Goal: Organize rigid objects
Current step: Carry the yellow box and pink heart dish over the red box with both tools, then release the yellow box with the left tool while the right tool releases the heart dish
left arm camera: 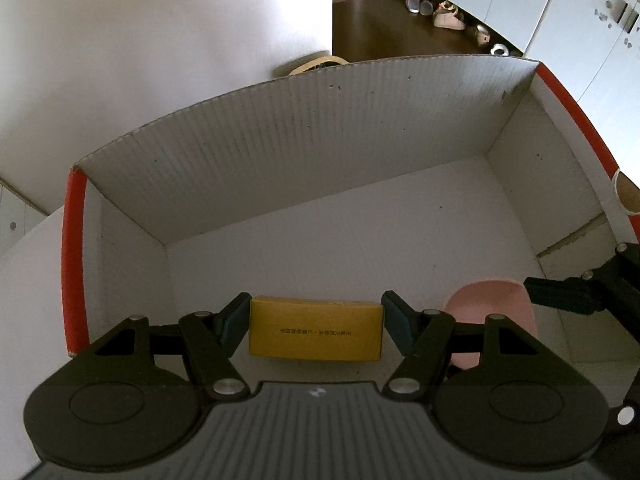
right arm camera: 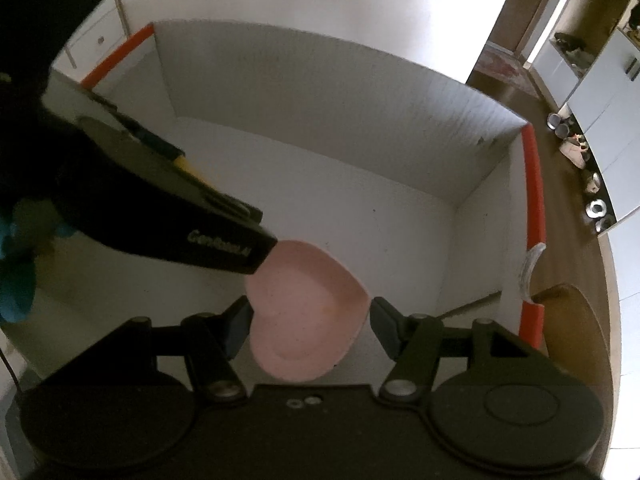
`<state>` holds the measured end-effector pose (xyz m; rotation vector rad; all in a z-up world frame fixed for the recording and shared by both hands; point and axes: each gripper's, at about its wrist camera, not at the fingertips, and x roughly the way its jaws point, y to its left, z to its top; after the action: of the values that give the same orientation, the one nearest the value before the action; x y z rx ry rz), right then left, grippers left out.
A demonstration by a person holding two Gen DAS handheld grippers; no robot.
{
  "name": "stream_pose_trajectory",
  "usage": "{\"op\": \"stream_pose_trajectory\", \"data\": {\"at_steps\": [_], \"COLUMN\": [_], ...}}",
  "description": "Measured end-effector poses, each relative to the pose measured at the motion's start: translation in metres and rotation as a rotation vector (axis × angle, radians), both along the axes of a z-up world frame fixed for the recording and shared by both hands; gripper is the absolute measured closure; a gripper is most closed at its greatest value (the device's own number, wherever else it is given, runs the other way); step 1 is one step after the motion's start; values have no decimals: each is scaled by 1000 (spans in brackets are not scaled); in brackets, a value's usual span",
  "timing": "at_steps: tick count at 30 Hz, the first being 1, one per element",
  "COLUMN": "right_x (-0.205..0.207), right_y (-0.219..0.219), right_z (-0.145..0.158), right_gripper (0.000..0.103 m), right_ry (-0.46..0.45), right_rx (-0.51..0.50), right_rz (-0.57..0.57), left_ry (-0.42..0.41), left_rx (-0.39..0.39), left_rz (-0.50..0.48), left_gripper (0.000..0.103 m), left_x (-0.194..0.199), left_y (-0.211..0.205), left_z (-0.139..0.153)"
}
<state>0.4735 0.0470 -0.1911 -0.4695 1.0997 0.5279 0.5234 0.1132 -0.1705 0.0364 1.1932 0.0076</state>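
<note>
A small yellow carton (left arm camera: 316, 332) with dark print sits between the fingers of my left gripper (left arm camera: 316, 318), whose pads press on both of its short ends. It hangs low inside a large white cardboard box (left arm camera: 300, 152). A pink heart-shaped dish (right arm camera: 304, 308) is held between the pads of my right gripper (right arm camera: 310, 314), also low inside the box (right arm camera: 320, 92). The dish (left arm camera: 492, 308) shows to the right in the left wrist view. The left gripper's black body (right arm camera: 192, 216) crosses the right wrist view, a sliver of the carton (right arm camera: 186, 164) beside it.
The box has red-taped side rims (left arm camera: 74, 260) (right arm camera: 534, 184) and a bare white floor beyond both held things. Outside it lie a dark wooden floor with shoes (left arm camera: 448, 16), pale cabinets (left arm camera: 560, 8) and a wooden chair back (right arm camera: 572, 320).
</note>
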Motion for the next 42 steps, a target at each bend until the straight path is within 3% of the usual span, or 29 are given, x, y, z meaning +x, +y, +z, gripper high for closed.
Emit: {"op": "stream_pose_trajectory", "data": {"at_steps": [9,14,19,42], "right_x": [10,10,5,-60], "right_y": [9,6,3,-44], "right_z": [-10,-10,-5,78], "right_gripper": [39,29,27,21], "right_ry": [29,21,7,-143], "right_rx": [-12,2,28,215], "right_rz": [7,6,-5,-65], "left_ry": [10,-11,-53,-275], "left_rx": [-4,-20,-32,-60], "left_rz": [4,19,29,-32], "left_gripper": [33,29,27,27], "left_x": [7,2,-5,-96], "left_y": [-3,4,8,-14], "left_z": [-1,0,13,104]}}
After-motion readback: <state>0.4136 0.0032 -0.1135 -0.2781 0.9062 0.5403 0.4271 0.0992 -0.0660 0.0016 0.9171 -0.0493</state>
